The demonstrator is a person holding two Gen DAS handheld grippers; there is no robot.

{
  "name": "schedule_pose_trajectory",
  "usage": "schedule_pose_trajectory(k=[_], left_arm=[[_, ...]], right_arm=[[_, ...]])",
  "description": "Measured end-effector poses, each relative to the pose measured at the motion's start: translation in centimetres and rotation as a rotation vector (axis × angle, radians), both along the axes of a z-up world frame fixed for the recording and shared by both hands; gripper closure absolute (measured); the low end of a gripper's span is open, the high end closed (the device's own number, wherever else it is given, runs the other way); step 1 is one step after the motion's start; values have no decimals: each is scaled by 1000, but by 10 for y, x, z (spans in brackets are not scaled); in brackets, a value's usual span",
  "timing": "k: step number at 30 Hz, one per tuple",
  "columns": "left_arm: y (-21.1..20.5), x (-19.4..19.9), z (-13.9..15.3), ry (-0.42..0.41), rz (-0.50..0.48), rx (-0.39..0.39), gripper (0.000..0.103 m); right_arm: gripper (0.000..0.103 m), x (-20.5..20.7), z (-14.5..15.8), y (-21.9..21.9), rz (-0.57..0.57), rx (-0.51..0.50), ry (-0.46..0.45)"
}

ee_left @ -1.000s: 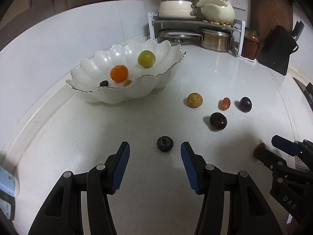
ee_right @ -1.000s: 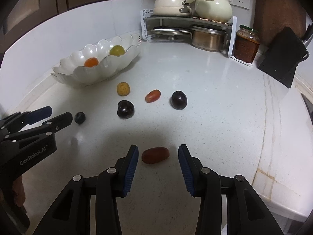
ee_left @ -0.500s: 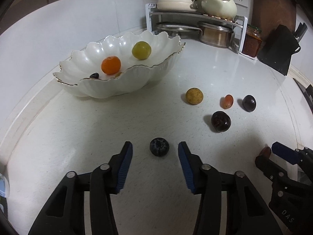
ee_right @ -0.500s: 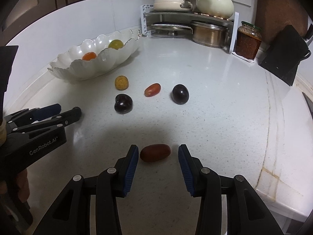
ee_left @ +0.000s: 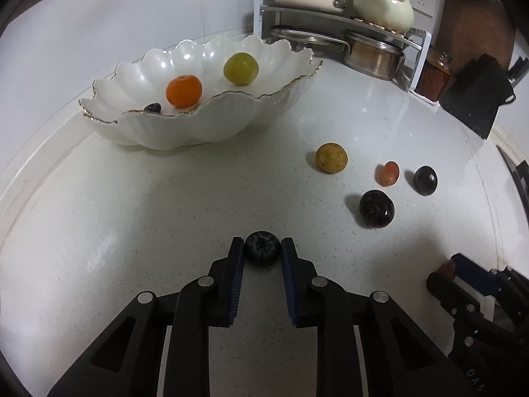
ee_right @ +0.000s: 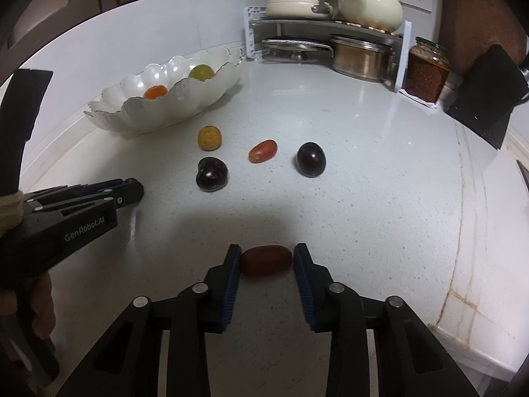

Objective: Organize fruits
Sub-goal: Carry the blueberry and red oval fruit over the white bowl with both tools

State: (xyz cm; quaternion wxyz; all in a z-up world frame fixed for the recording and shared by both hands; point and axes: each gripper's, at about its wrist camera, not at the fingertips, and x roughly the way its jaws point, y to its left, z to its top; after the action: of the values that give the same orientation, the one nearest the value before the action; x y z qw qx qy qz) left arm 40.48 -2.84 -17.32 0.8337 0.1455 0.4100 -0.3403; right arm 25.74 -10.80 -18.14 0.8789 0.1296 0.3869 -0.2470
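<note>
Left gripper point(ee_left: 262, 254) is clamping the blueberry point(ee_left: 262, 248) on the near countertop point(ee_left: 165, 215), its jaws having just closed. Right gripper point(ee_right: 266, 262) has been closing too and is pinching the red date point(ee_right: 266, 260). White bowl point(ee_left: 185, 125) is sitting far left.

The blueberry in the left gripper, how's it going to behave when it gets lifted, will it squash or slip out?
The blueberry is small and round, pinched only at the tips of the left gripper, so it could slip or pop out. It looks soft-skinned, so a hard squeeze would probably bruise it. If dropped, it would likely roll across the smooth counter.
</note>
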Motion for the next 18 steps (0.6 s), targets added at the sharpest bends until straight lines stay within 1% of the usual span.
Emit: schedule_pose_trajectory(k=[2,5,11,14,18], left_arm=[[1,-2,2,-1,-3,-3,80],[2,-11,8,-52,-2,10,80],[8,-25,20,-89,1,15,80],[11,-31,24,-92,11,15,80],[16,-39,31,-88,36,5,80]], right_arm=[[71,0,0,0,5,2,-3],[72,-1,0,-2,21,5,-9],[72,-4,4,-5,51,15,-24],[72,-4,8,-2,78,-3,-36],[72,-6,16,-2,108,-3,-55]])
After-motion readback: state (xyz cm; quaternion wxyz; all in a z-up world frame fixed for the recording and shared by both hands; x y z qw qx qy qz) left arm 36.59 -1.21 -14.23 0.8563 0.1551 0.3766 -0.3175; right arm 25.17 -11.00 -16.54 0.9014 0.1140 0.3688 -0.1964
